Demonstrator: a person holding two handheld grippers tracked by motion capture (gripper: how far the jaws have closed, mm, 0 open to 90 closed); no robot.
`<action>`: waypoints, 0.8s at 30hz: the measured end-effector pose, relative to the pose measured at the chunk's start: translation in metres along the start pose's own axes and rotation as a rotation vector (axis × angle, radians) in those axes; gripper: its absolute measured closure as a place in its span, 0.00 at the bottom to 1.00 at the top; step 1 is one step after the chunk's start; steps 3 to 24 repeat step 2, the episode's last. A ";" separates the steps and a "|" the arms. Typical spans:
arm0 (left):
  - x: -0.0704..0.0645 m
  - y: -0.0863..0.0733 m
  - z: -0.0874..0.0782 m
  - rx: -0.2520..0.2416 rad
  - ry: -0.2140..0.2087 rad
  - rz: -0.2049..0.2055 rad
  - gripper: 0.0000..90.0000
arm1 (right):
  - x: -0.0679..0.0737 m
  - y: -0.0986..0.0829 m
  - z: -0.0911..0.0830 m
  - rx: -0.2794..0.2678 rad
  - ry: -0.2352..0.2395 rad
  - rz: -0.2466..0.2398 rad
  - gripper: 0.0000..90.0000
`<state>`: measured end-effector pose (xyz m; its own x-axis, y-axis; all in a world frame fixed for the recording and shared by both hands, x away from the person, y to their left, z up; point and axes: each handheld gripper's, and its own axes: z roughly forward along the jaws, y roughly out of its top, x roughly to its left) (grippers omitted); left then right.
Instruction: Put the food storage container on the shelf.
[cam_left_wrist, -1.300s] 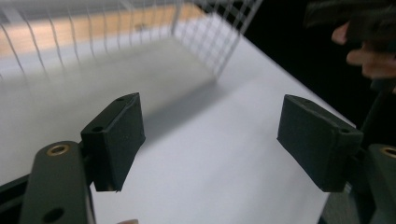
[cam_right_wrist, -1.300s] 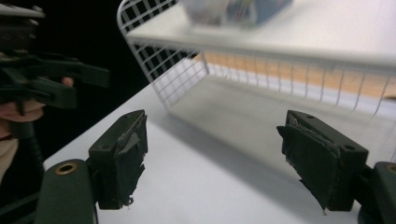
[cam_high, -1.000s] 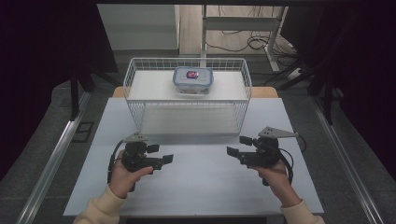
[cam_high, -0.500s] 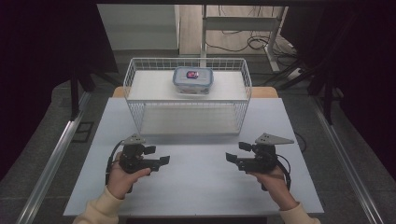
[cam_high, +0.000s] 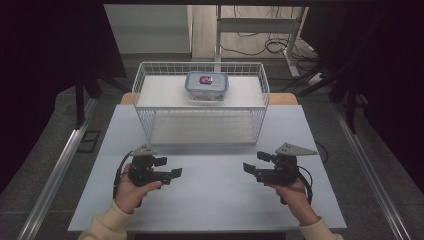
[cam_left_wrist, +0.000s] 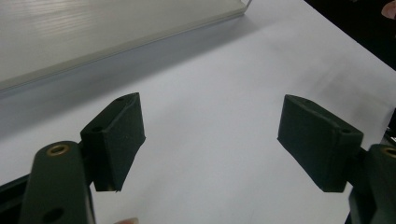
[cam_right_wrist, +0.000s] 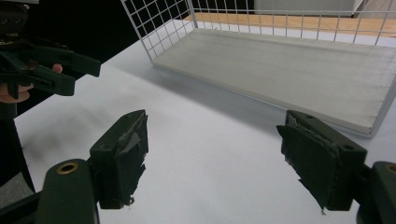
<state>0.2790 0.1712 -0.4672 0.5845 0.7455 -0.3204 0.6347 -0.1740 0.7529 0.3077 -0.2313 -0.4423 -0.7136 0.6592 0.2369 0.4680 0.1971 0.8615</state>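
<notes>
White tabletop fills the lower half of the high view, with dark floor and cables beyond. At upper centre a wire basket stands on the table, and a lidded plastic box sits at its far side. Both tools rest low in the frame, well apart from the basket: the left gripper at lower left and the right gripper at lower right, each with jaws spread wide and holding nothing. To fetch the box well, I would lift a gripper over the near basket wall, come down from above, and close across the box's narrower sides, keeping clear of the wires.
</notes>
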 end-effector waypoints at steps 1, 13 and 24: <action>0.000 0.000 0.000 -0.001 0.000 0.000 0.25 | 0.000 0.000 0.000 0.000 0.000 0.000 0.25; 0.000 0.000 -0.001 -0.002 -0.003 -0.006 0.25 | 0.000 0.000 0.000 0.001 0.002 0.003 0.25; 0.000 0.000 -0.001 -0.002 -0.003 -0.006 0.25 | 0.000 0.000 0.000 0.001 0.002 0.003 0.25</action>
